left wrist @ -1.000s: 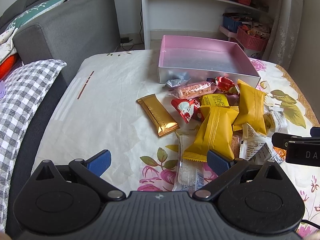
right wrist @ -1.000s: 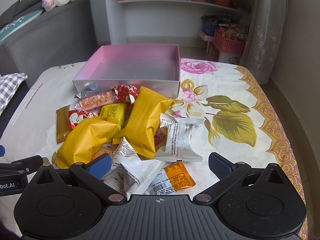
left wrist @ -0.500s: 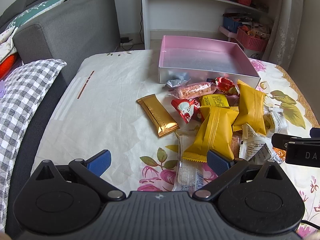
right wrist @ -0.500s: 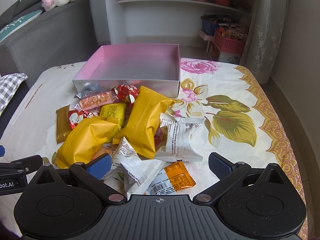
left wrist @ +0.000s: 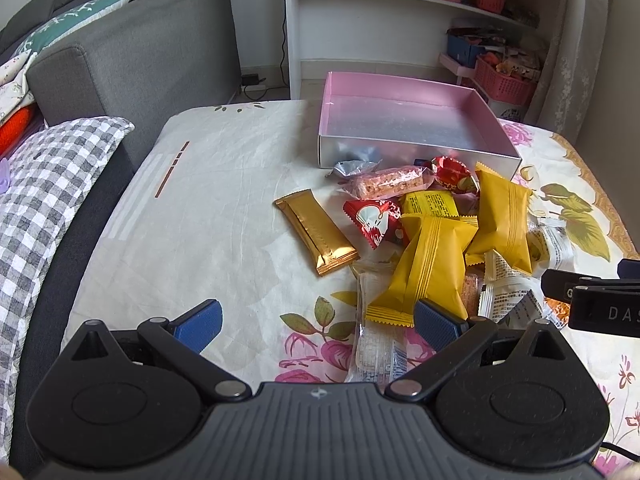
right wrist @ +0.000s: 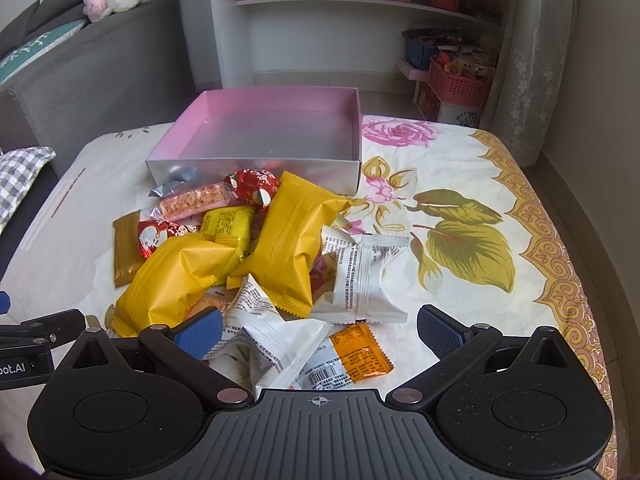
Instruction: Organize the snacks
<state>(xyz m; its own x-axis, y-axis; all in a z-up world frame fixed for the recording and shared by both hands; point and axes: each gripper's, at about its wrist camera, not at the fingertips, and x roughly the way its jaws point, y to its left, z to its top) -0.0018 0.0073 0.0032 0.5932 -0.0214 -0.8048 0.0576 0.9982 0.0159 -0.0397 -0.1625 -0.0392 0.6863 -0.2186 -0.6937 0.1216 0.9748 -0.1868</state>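
A pile of snack packets lies on the floral cloth in front of an empty pink box [left wrist: 408, 98] [right wrist: 280, 98]. The pile holds a gold bar [left wrist: 316, 236], yellow packets [left wrist: 428, 272] [right wrist: 292, 240], a red packet [left wrist: 374, 222], white packets [right wrist: 364, 276] and an orange-and-white packet [right wrist: 352, 360]. My left gripper [left wrist: 316, 324] is open and empty, low at the pile's near left side. My right gripper [right wrist: 320, 330] is open and empty, over the near white packets. Each gripper shows at the edge of the other's view.
A grey sofa [left wrist: 132, 56] and a checked cushion [left wrist: 44, 184] stand left of the table. A white shelf unit [right wrist: 360, 12] with baskets stands behind the box. A curtain [right wrist: 532, 52] hangs at the far right. The cloth's edge runs along the right [right wrist: 568, 264].
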